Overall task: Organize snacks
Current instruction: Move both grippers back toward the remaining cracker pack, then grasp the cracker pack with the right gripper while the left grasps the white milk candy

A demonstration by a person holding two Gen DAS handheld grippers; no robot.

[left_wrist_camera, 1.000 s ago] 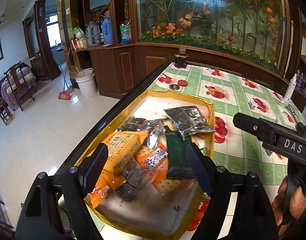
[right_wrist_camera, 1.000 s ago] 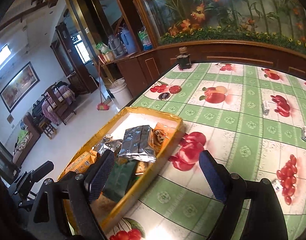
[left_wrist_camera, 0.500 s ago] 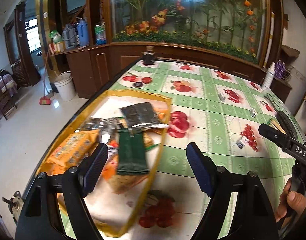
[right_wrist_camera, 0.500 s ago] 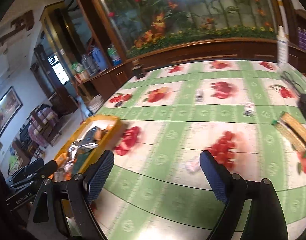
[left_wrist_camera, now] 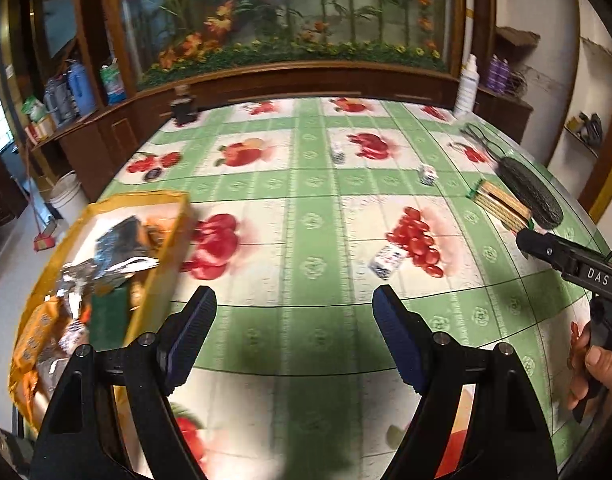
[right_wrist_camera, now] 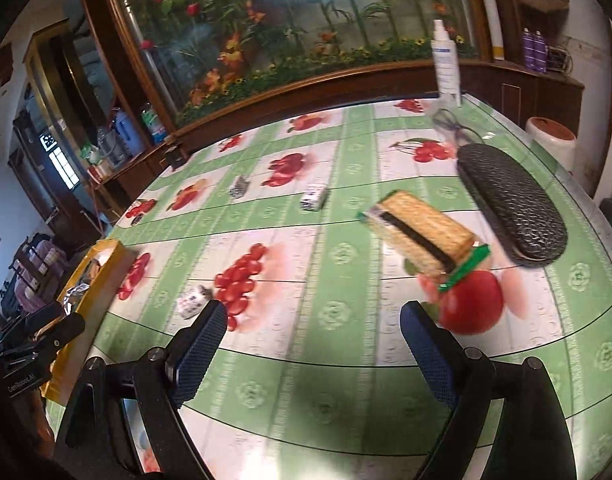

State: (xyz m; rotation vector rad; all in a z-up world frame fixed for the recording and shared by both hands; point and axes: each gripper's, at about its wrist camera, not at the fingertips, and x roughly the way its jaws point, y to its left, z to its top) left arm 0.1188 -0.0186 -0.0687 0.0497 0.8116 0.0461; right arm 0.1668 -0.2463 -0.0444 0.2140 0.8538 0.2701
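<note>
A yellow tray (left_wrist_camera: 167,248) (right_wrist_camera: 105,252) at the table's left edge holds several snack packets, among them a silver foil one (left_wrist_camera: 117,240). Three small white wrapped candies lie loose on the cloth: one by the cherries (left_wrist_camera: 388,260) (right_wrist_camera: 191,300), two farther back (right_wrist_camera: 314,199) (right_wrist_camera: 238,189). A clear pack of sandwich crackers (right_wrist_camera: 420,234) (left_wrist_camera: 500,204) lies at the right. My left gripper (left_wrist_camera: 293,316) hovers open over bare cloth right of the tray. Open and empty as well, my right gripper (right_wrist_camera: 314,330) is short of the crackers.
A black woven case (right_wrist_camera: 510,204) lies right of the crackers, with a white spray bottle (right_wrist_camera: 446,64) and glasses behind it. A dark jar (left_wrist_camera: 183,106) stands at the far edge. A wooden cabinet with a flower display backs the table.
Both grippers have swung right, away from the tray and out over the tablecloth. The tray has slid to the left of both views and the crackers and black case have come into sight.
</note>
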